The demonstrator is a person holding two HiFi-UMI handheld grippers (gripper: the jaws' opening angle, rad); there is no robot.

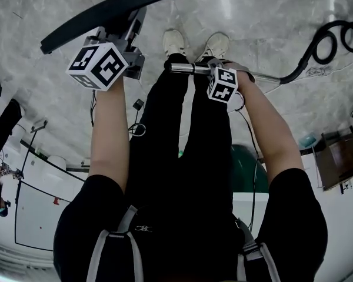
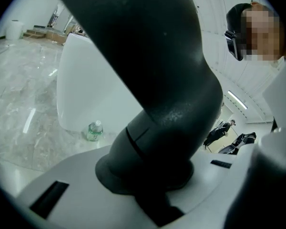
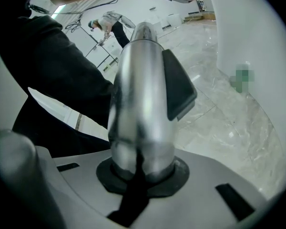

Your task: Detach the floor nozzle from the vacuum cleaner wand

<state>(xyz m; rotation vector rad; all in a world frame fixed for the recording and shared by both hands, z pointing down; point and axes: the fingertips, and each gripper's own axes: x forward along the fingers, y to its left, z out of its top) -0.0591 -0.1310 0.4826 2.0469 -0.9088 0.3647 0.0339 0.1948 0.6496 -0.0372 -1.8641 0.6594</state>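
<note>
The black floor nozzle [image 1: 109,12] is held up over the marble floor, its long bar running from the left to the top middle. My left gripper [image 1: 133,44] is shut on its black neck [image 2: 152,109], which fills the left gripper view. The silver wand [image 1: 185,69] lies level in front of the person's legs, its left end apart from the nozzle. My right gripper [image 1: 216,70] is shut on that tube. In the right gripper view the wand [image 3: 140,109] rises from between the jaws with a black catch [image 3: 178,87] on its side.
A black hose [image 1: 317,44] curls off the wand's right end across the floor. The person's white shoes [image 1: 174,41] stand below the wand. A green bottle [image 2: 94,130] sits by a white curved wall [image 2: 86,89]. A brown box [image 1: 340,157] is at the right edge.
</note>
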